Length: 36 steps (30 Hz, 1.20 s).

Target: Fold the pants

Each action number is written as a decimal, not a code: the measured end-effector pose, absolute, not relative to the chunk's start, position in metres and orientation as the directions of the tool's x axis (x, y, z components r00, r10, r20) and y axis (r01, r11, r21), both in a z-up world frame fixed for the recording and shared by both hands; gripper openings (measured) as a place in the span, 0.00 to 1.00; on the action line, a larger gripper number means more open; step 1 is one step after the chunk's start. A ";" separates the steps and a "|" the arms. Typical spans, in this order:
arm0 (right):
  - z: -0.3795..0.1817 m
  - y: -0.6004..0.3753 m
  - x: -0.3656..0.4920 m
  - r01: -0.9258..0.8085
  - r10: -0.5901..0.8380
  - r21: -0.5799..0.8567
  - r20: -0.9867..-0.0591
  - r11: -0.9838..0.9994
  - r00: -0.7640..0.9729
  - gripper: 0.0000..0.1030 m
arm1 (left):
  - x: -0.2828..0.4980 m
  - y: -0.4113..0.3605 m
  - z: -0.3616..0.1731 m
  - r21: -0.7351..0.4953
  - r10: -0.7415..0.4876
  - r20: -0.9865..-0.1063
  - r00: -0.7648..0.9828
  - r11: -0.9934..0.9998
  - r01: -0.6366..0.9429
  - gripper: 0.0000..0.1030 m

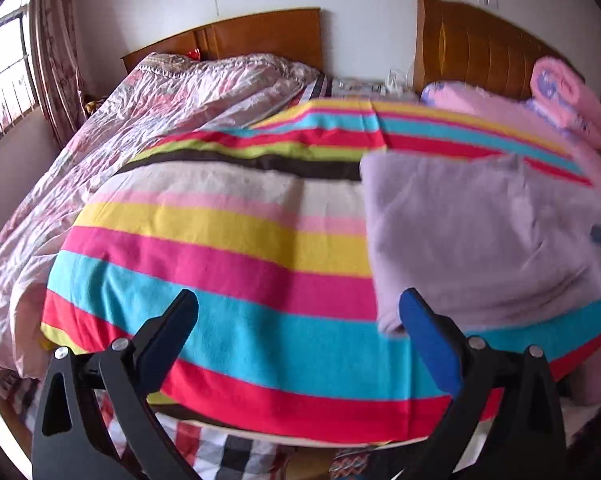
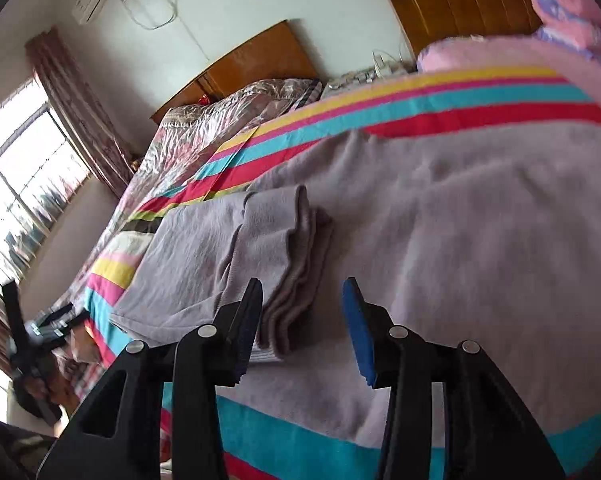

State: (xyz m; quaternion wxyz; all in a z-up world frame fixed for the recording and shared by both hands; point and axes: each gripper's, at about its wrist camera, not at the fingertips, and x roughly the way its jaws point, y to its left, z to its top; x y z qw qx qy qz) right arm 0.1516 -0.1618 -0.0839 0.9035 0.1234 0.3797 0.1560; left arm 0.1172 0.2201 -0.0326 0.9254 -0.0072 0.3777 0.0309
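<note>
The lilac-grey fleece pants (image 1: pixel 484 240) lie folded on the striped blanket (image 1: pixel 220 272), at the right in the left wrist view. My left gripper (image 1: pixel 298 308) is open and empty, just left of the pants' near corner. In the right wrist view the pants (image 2: pixel 440 240) fill the middle, with the leg ends folded over into a layered stack (image 2: pixel 296 264). My right gripper (image 2: pixel 302 300) is open and empty, hovering close over that folded stack. The left gripper also shows at the far left of the right wrist view (image 2: pixel 24 340).
A floral quilt (image 1: pixel 140 112) covers the bed's left side. Pink bedding and a rolled pink blanket (image 1: pixel 564 96) lie by the wooden headboard (image 1: pixel 480 44). A window with curtains (image 1: pixel 52 52) is at the left. A checked sheet (image 1: pixel 228 456) shows at the bed's near edge.
</note>
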 end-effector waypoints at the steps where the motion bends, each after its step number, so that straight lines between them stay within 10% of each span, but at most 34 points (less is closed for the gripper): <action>1: -0.081 -0.153 0.158 -0.228 0.377 0.305 -0.652 0.925 0.658 0.41 | 0.125 0.220 -0.016 -0.046 0.004 -0.666 0.746 0.998 -0.047 0.98; 5: -0.074 -0.098 0.195 -0.370 0.336 0.111 -0.702 0.922 0.628 0.41 | 0.192 0.177 0.013 -0.093 -0.130 -0.613 0.779 0.991 0.092 0.98; 13: -0.108 -0.048 0.242 -0.461 0.217 -0.098 -0.783 0.882 0.582 0.70 | 0.316 0.089 -0.084 -0.030 -0.153 -0.809 0.568 0.975 0.220 0.98; 31: -0.081 -0.129 0.204 -0.340 0.255 0.036 -0.737 0.940 0.626 0.77 | 0.312 0.079 -0.095 0.115 0.017 -0.780 0.625 0.986 0.117 0.98; 36: -0.083 -0.205 0.176 -0.139 0.142 0.064 -0.717 0.988 0.682 0.78 | 0.310 -0.012 -0.035 0.078 -0.166 -0.719 0.675 0.946 0.316 0.99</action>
